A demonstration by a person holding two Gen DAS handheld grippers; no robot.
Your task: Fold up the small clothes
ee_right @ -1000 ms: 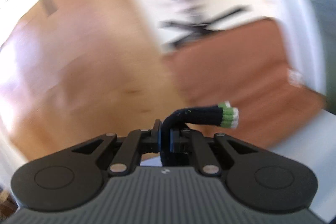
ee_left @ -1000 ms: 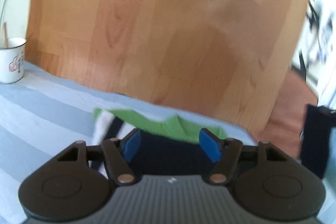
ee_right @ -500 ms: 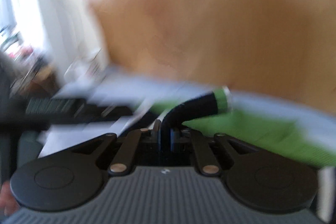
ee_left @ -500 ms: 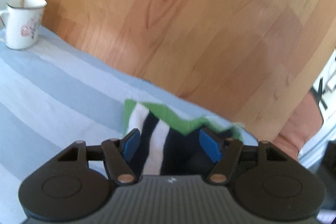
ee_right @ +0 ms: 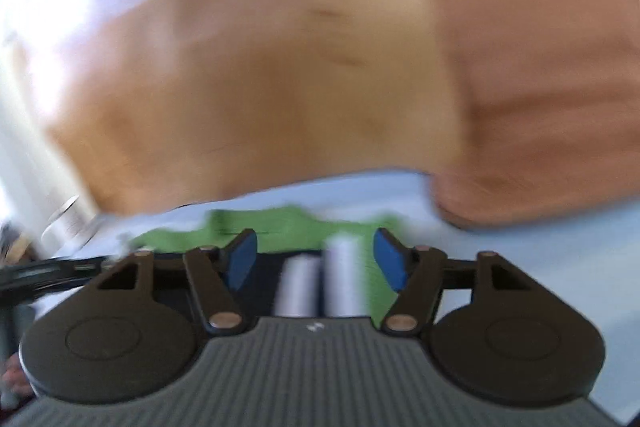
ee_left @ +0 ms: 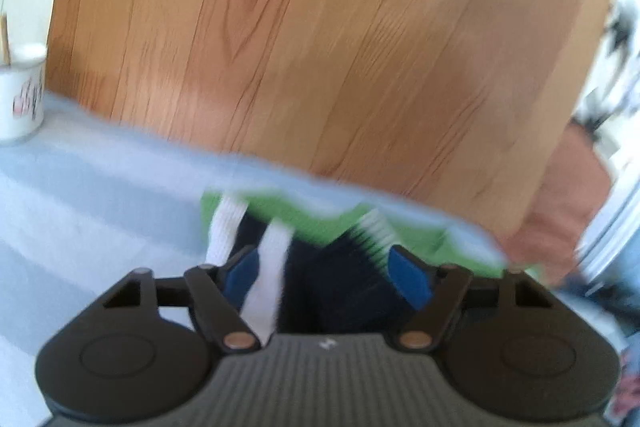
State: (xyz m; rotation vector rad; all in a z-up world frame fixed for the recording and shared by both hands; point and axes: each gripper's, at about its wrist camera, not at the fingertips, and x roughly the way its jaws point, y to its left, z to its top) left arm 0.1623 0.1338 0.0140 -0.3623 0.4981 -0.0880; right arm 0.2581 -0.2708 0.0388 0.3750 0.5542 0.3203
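Observation:
A small knitted garment (ee_left: 332, 279), navy with white stripes and green trim, lies on the blue-and-white striped cloth (ee_left: 100, 211) near its far edge. My left gripper (ee_left: 326, 275) is open just above it, blue pads either side of the navy part; a striped cuff (ee_left: 376, 231) lies folded in by the right pad. In the right wrist view the same garment (ee_right: 280, 227) lies under my right gripper (ee_right: 316, 263), which is open and empty. Both views are blurred.
A white mug (ee_left: 20, 99) stands on the cloth at the far left. Beyond the cloth's edge is wooden floor (ee_left: 320, 47) and a reddish-brown rug (ee_right: 540, 67). A dark object (ee_right: 36, 275) lies at the left of the right wrist view.
My right gripper was shut on the navy sleeve, swung it over the garment, and has now opened and let it go. The left gripper stayed open, shifting slightly over the garment.

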